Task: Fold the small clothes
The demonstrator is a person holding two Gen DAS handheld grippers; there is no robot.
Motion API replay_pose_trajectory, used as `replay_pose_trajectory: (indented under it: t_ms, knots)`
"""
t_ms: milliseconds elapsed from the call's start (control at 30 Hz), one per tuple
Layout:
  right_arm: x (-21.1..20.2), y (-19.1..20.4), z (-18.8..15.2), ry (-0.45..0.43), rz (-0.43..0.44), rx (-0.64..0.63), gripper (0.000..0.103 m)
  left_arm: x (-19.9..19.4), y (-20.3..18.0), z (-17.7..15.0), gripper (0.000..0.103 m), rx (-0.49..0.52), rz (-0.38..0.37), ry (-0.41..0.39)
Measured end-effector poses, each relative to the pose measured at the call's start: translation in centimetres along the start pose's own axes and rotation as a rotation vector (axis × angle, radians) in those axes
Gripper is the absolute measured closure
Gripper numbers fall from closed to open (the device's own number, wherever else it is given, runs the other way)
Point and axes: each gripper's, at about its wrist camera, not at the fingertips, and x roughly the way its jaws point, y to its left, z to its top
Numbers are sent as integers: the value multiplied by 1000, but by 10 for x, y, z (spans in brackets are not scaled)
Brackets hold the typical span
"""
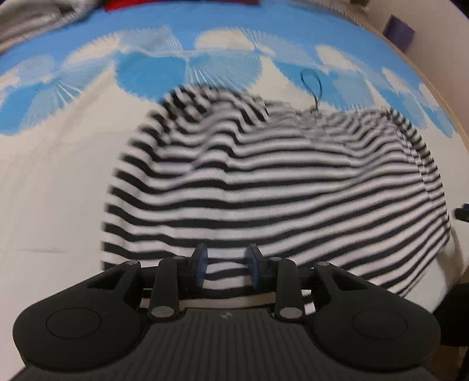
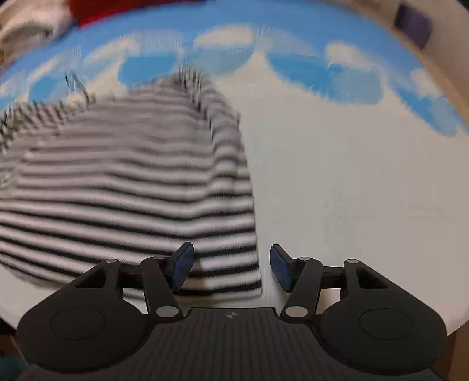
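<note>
A black-and-white striped garment point(image 1: 263, 187) lies spread on a white and blue patterned cloth surface point(image 1: 52, 175). My left gripper point(image 1: 227, 268) is open, its blue pads on either side of the garment's near hem. In the right wrist view the same garment point(image 2: 132, 190) fills the left half. My right gripper point(image 2: 231, 268) is open wide over the garment's near right corner, with the left pad above the fabric and the right pad above the bare cloth. Both views are motion-blurred.
A thin dark loop of cord point(image 1: 312, 85) lies at the garment's far edge. Grey fabric point(image 1: 32, 20) and something red point(image 2: 117, 8) lie at the far left. A purple object point(image 2: 413, 20) sits by the wall at the far right.
</note>
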Motion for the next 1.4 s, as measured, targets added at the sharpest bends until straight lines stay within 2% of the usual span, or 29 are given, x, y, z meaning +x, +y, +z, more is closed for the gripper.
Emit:
replay_pose_trajectory:
  t_ms: [100,167,200,300,333,433,500,600,700,767,867,900,933,1000,1067,1167,1200,1300,1400]
  knots:
    - [-36,8,-10,-148,-37,54,44,-36,1,1,59,25,53,-129]
    - [-55,15,-17,-202,-43,78,44,-68,5,-1,43,35,74,-227]
    - [-63,17,-22,-219,-36,102,44,-85,7,-3,41,33,71,-271]
    - [-75,21,-33,-219,-19,168,44,-132,15,-15,38,57,64,-384]
    - [-76,22,-35,-211,-13,184,44,-144,18,-19,33,66,78,-415]
    - [-79,25,-42,-195,-1,214,43,-178,35,-31,21,41,186,-540]
    - [-79,30,-43,-184,-3,200,43,-191,53,-38,21,-14,242,-593]
    - [-80,40,-47,-179,-28,159,43,-198,74,-49,21,-127,297,-617]
    - [-79,45,-47,-172,-20,152,43,-205,84,-59,21,-206,279,-625]
    - [-75,47,-44,-162,-21,147,43,-205,87,-67,19,-246,238,-638]
    - [-68,56,-41,-149,-30,140,44,-187,98,-77,19,-313,113,-631]
    - [-66,60,-40,-148,-29,135,45,-181,100,-77,20,-328,107,-612]
    - [-64,65,-39,-152,-24,124,48,-177,102,-69,21,-331,115,-576]
    - [-63,76,-38,-170,-5,98,77,-179,106,-67,19,-351,94,-657]
    - [-66,90,-37,-206,42,66,93,-176,113,-62,20,-391,81,-644]
    - [-71,119,-40,-258,106,-20,94,-179,127,-64,20,-443,62,-672]
    - [-73,133,-41,-270,132,-62,94,-181,131,-66,20,-445,79,-683]
    - [-77,188,-43,-298,236,-218,94,-186,145,-72,20,-456,99,-706]
    - [-76,250,-45,-287,364,-341,94,-190,163,-79,20,-499,99,-716]
